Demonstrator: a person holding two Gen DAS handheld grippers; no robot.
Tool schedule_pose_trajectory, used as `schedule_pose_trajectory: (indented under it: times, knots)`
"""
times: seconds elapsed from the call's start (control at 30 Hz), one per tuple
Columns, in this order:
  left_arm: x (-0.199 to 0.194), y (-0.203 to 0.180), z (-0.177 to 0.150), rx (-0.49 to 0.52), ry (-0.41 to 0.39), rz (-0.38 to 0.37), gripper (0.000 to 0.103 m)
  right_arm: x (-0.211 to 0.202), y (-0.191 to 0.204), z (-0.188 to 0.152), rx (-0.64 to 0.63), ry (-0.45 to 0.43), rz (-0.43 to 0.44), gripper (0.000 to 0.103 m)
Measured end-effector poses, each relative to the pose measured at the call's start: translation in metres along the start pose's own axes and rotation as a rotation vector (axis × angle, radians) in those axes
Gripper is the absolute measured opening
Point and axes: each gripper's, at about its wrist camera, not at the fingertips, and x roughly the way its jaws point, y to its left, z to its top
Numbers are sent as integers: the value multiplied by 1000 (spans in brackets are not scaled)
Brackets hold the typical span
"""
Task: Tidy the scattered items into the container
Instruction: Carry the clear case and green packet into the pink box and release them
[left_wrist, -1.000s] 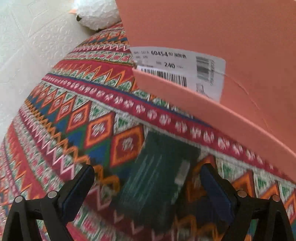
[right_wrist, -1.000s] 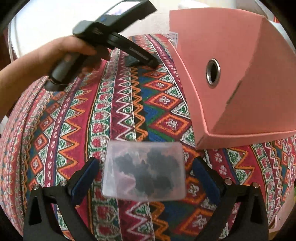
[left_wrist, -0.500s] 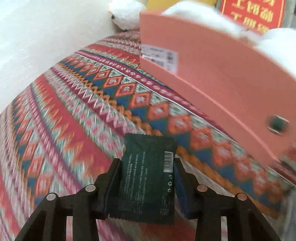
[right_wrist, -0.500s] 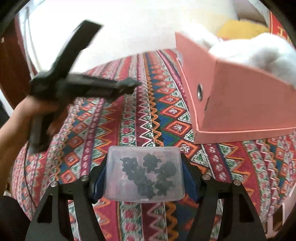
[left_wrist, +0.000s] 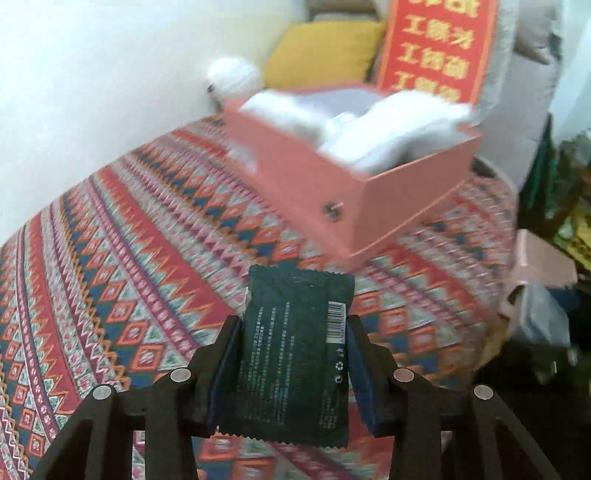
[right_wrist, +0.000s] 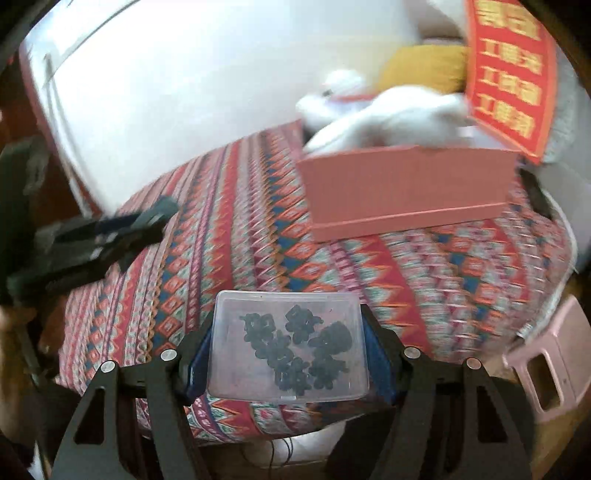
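My left gripper (left_wrist: 293, 328) is shut on a dark green sachet (left_wrist: 295, 354) with white print and a barcode, held above the patterned cloth. My right gripper (right_wrist: 288, 341) is shut on a clear plastic box (right_wrist: 288, 345) with several small black pieces inside. The pink cardboard box (left_wrist: 354, 188) stands ahead of the left gripper, open at the top with white soft material inside. In the right wrist view the pink box (right_wrist: 406, 192) sits ahead and to the right. The left gripper (right_wrist: 99, 236) shows blurred at the left edge there.
A red, blue and orange patterned cloth (left_wrist: 129, 258) covers the round table. A yellow cushion (left_wrist: 321, 51) and a red banner with gold characters (left_wrist: 436, 48) stand behind the box. A pink stool (right_wrist: 554, 354) is low on the right, past the table edge.
Both grippers shut on their items, the left on the sachet, the right on the clear box, and lifted them off the cloth. Both have pulled back from the pink box.
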Motion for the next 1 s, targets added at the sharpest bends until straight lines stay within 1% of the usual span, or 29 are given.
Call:
schedule_pose_trajectory:
  times: [0.13, 0.23, 0.3, 0.37, 0.4, 0.47, 0.5, 0.53, 0.63, 0.77, 0.83, 0.87, 0.9, 0.93, 0.97, 1.0]
  knots:
    - [-20, -39, 30, 27, -55, -54, 47, -49, -34, 19, 69, -81, -64, 72]
    - [-27, -62, 67, 63, -107, -67, 47, -84, -52, 40, 85, -158, -89, 72]
    - [-29, -73, 102, 86, -150, -72, 47, -103, -60, 64, 68, -220, -113, 72]
    - [-29, -81, 141, 111, -190, -67, 47, -120, -64, 90, 57, -268, -117, 72]
    - [-28, -85, 163, 125, -209, -59, 47, -126, -67, 109, 51, -297, -108, 72]
    - [-18, -87, 194, 138, -231, -51, 47, -130, -73, 141, 43, -336, -86, 72]
    - [-11, -88, 212, 145, -244, -42, 47, -122, -78, 155, 45, -333, -79, 72]
    - [-2, -86, 226, 142, -241, -39, 47, -115, -82, 169, 48, -330, -73, 72]
    - [34, -76, 263, 124, -215, -47, 47, -94, -94, 211, 57, -322, -53, 72]
    - [97, -62, 295, 100, -177, -58, 47, -64, -111, 268, 70, -309, -25, 72]
    - [126, -58, 303, 89, -156, -55, 47, -32, -124, 291, 99, -285, -2, 73]
    - [142, -53, 305, 83, -149, -53, 47, -16, -133, 298, 119, -271, 16, 73]
    - [159, -46, 308, 70, -146, -44, 50, 3, -142, 305, 144, -250, 40, 73]
    - [173, -40, 310, 59, -140, -38, 70, 22, -151, 311, 169, -230, 59, 75]
    - [185, -34, 310, 41, -130, -33, 83, 36, -158, 314, 192, -215, 58, 86]
    - [194, -27, 308, 13, -138, -13, 100, 49, -165, 315, 223, -201, 46, 91]
